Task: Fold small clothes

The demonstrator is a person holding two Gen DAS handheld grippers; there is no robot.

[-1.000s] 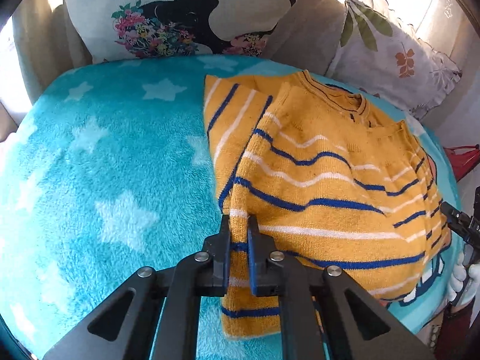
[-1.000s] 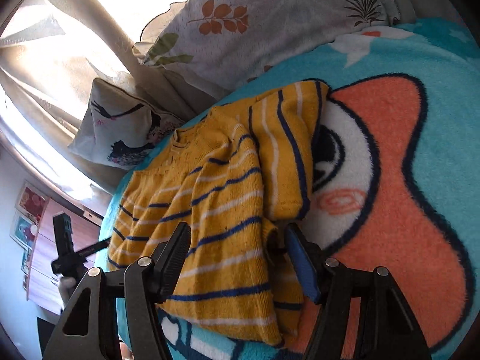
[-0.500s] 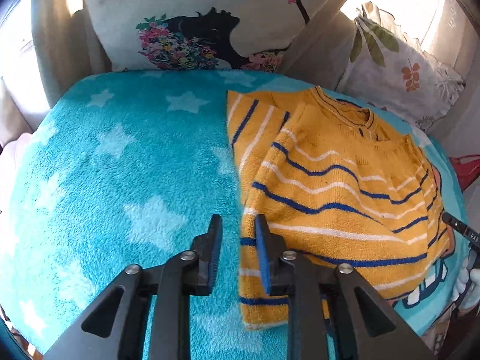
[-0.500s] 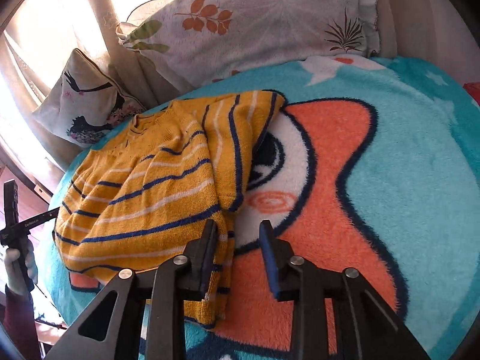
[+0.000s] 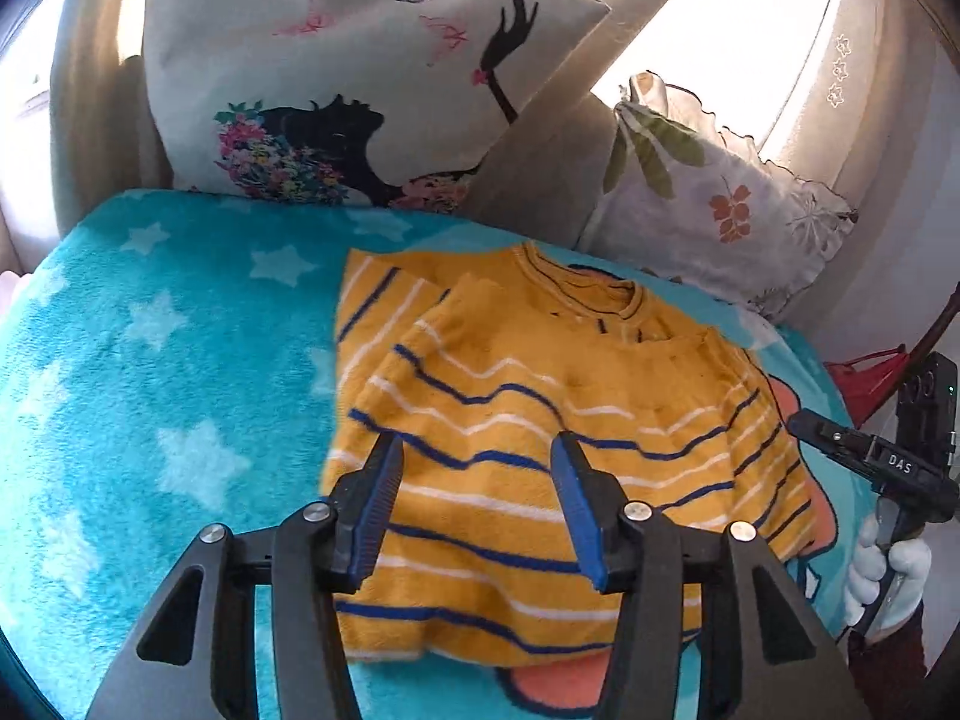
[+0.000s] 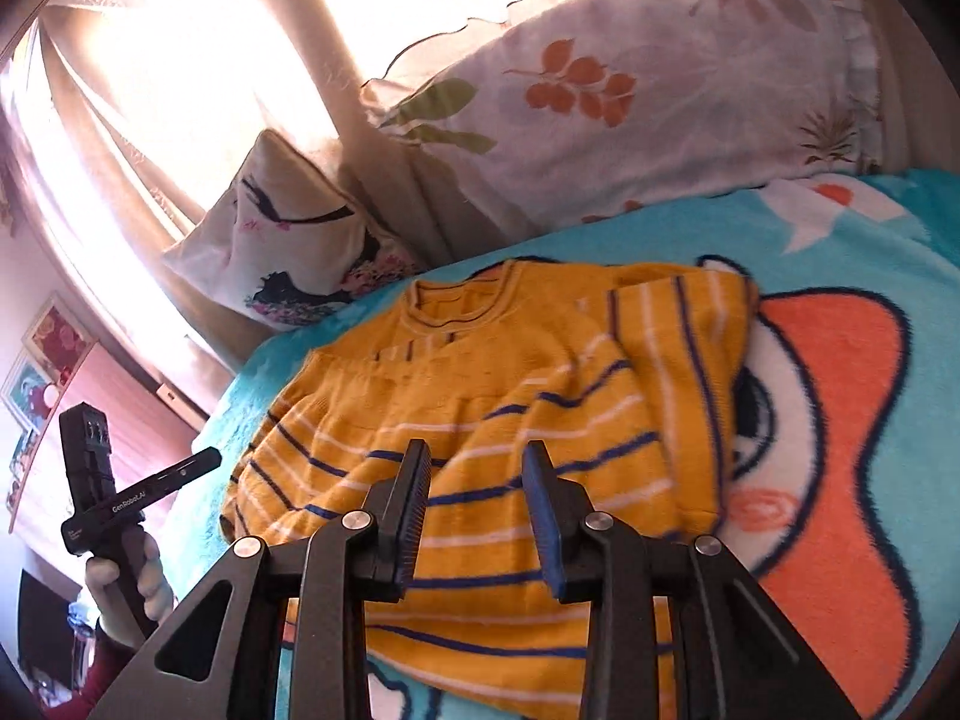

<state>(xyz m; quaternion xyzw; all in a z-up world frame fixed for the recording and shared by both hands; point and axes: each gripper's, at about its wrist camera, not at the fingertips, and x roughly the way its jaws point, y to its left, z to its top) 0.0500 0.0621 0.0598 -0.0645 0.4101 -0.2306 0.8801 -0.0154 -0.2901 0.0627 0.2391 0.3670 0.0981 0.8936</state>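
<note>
A small yellow sweater with blue and white stripes lies on a turquoise blanket, both sleeves folded in over its body, collar toward the pillows. My left gripper is open and empty, raised above the sweater's lower left part. My right gripper is open and empty, raised above the sweater near its lower middle. Each gripper shows in the other's view: the right one at the right edge of the left wrist view, the left one at the left edge of the right wrist view.
A pillow with a woman's silhouette and a leaf-print pillow lean behind the sweater. Curtains hang behind them. The blanket has an orange fish pattern to the right of the sweater. A red object stands beside the bed.
Both grippers let go of the folded sleeves, drew back and up from the sweater, and opened wider. The sweater stays with both sleeves folded in.
</note>
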